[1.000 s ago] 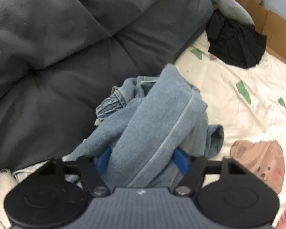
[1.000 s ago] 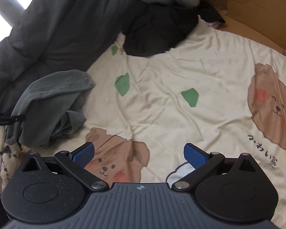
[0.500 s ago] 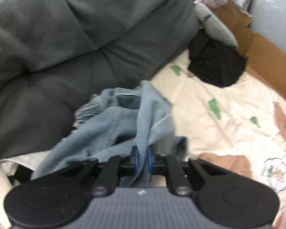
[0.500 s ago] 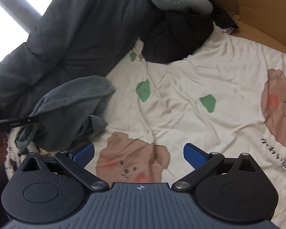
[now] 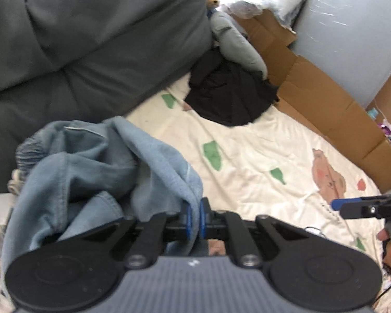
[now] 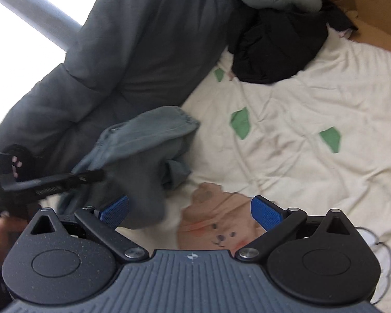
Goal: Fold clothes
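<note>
Left gripper [image 5: 194, 219] pinches crumpled blue denim garment [image 5: 96, 172], lower left of frame.
Right gripper [image 6: 190, 210] spread, empty, over cream bear-print bed sheet [image 6: 299, 120]; garment partly on sheet.

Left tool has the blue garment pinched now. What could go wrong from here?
1. The left tool grips only a thin edge of the blue garment; it may slip out when lifted.
2. The garment is bunched, so lifting could tangle it further.
3. The right tool is open and empty, leaving the rest unsupported.
</note>
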{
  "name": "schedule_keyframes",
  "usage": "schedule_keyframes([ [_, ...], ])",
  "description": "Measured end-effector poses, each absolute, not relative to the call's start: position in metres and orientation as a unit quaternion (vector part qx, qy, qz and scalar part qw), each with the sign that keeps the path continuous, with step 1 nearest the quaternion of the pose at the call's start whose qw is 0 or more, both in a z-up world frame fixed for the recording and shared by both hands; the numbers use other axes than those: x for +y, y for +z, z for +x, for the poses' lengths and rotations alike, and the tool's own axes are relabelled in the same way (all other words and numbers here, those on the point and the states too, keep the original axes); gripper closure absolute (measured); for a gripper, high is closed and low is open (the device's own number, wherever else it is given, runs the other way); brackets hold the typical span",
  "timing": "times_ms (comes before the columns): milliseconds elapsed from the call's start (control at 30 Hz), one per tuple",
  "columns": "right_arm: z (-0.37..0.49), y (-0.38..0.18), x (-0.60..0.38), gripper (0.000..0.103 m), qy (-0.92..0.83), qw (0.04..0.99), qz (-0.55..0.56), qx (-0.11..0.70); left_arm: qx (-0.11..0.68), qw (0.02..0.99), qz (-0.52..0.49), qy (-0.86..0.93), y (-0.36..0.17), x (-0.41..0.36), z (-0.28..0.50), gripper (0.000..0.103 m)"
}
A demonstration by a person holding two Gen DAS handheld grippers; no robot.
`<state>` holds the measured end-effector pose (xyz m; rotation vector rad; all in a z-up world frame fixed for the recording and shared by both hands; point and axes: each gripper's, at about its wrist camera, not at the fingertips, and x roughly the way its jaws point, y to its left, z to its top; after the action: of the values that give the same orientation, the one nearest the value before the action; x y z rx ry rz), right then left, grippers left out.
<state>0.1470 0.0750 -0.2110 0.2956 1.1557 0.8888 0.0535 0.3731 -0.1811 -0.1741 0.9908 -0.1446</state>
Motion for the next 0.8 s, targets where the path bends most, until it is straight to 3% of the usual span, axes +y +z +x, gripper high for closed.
schedule_keyframes([
  [533,0.137,-0.224,0.110,0.001,0.444,0.676,0.180,0.559,0.486,0.854,-0.121,-0.138,-0.200,0.314,0.029,0.097],
  [800,0.132,-0.239,0.118,0.017,0.438,0.655,0.181,0.588,0.487,0.846,-0.130,-0.176,-0.202,0.295,0.014,0.097],
])
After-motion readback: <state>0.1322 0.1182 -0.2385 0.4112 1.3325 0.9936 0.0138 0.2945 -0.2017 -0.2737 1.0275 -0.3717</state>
